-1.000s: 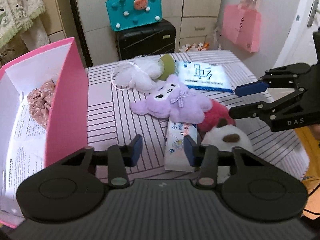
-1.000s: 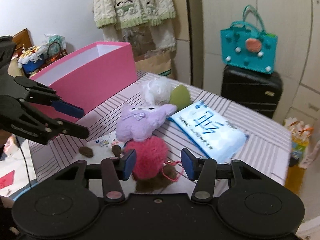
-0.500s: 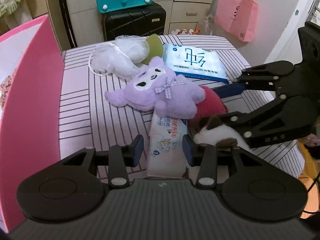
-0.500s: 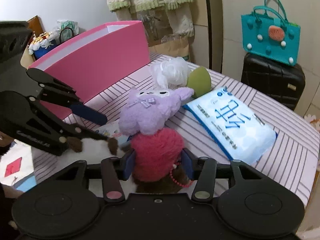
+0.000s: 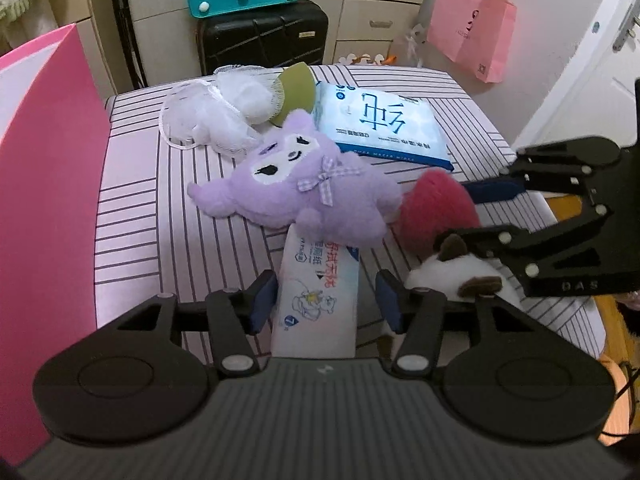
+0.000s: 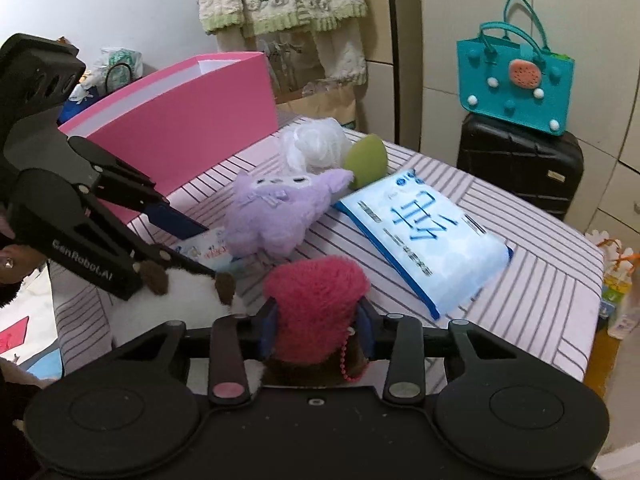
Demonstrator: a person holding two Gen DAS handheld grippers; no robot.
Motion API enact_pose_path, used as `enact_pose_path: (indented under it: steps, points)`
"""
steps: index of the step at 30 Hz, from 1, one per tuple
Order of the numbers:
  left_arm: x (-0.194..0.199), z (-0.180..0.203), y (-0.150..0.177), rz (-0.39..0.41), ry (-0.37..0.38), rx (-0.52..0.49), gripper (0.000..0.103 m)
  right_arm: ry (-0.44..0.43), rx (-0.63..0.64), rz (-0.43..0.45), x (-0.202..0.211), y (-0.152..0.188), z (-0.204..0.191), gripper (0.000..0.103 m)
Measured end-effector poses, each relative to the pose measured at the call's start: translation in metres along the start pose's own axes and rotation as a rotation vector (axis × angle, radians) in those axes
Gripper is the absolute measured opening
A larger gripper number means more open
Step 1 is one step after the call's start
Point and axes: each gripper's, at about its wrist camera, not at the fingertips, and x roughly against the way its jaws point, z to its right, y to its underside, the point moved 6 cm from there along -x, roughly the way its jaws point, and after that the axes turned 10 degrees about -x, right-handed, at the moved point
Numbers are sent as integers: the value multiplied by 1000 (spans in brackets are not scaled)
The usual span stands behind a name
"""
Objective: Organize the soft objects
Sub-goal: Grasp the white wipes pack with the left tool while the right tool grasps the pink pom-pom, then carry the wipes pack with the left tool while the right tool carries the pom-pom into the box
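Observation:
On the striped table (image 5: 136,208) a small white tissue pack (image 5: 316,300) lies between the fingers of my left gripper (image 5: 326,300). Its jaws are opening, with a gap at the right pad. A purple plush (image 5: 304,184) lies across the pack's far end. My right gripper (image 6: 317,326) is closing, and its pads press the sides of a fluffy pink plush (image 6: 316,296). From the left wrist view, that right gripper (image 5: 460,216) reaches in around the pink plush (image 5: 436,204). Beside it lies a white plush with brown patches (image 6: 180,300).
A tall pink box (image 5: 48,200) stands along the table's left side. A white bath pouf (image 5: 216,120), a green sponge (image 5: 294,92) and a blue wipes pack (image 5: 384,124) lie at the far end. A black suitcase (image 5: 264,36) stands behind the table.
My left gripper has come down and forward over the tissue pack and its jaws have widened. The right gripper has moved onto the pink plush and its jaws have narrowed against it.

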Motion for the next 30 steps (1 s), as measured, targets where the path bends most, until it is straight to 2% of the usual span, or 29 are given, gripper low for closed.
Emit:
enact_pose_path:
  steps: [3, 6, 8, 10, 13, 15, 18, 23, 28, 30]
  points:
    - [-2, -3, 2, 14, 8, 18, 55, 8, -3, -18, -2, 3, 3, 51]
    - [-1, -5, 5, 39, 22, 12, 47, 17, 18, -19, -6, 3, -1, 53]
    - [0, -9, 7, 46, 26, 36, 45, 29, 37, -17, -10, 2, -4, 53]
    - [2, -9, 9, 48, 20, 46, 45, 26, 28, -9, -12, 0, -4, 53]
    - [3, -10, 10, 50, 13, 57, 47, 38, 24, 12, -13, -1, -1, 45]
    - [3, -10, 10, 53, 1, 54, 48, 58, 31, 30, -11, -1, 0, 44]
    - [2, -12, 11, 60, -27, 39, 52, 67, 2, 53, -2, -1, 4, 43]
    - [2, -11, 12, 80, -17, 28, 54, 77, -19, 58, 7, 1, 7, 44]
    - [1, -14, 11, 102, 4, 56, 55, 54, -83, 61, 8, 1, 12, 44]
    - [1, -13, 11, 100, -1, 51, 52, 44, -115, 69, 10, -1, 14, 44]
